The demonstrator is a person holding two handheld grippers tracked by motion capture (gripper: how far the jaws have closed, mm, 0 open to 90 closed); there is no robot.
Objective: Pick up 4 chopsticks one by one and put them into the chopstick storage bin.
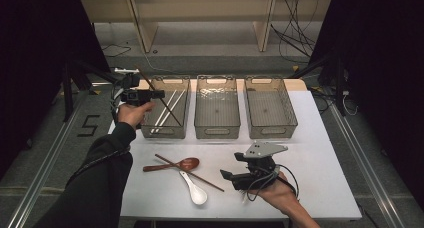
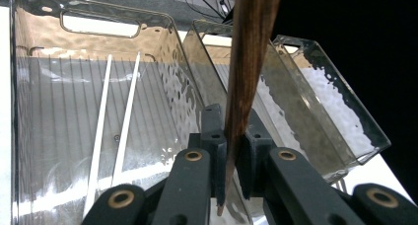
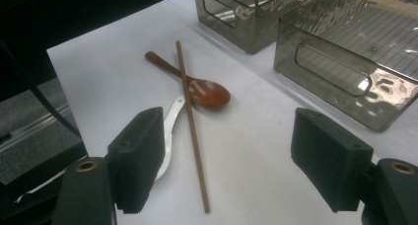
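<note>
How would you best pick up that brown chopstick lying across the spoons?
Grip the brown chopstick on its free near half, past the white spoon, coming from above with the jaws across it. It lies flat and thin; its far half rests on the wooden spoon, crowding a grip there.

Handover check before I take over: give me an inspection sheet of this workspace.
Surface: white table, bare patches.
Job's things: brown chopstick over left bin; two white chopsticks lie inside it.
Clutter: brown spoon, white spoon, second brown chopstick; middle bin and right bin empty.
Grippers: left claw shut on brown chopstick; right claw open, empty.
Cables: floor cables behind table.
Surroundings: wooden shelf, dark curtains.
</note>
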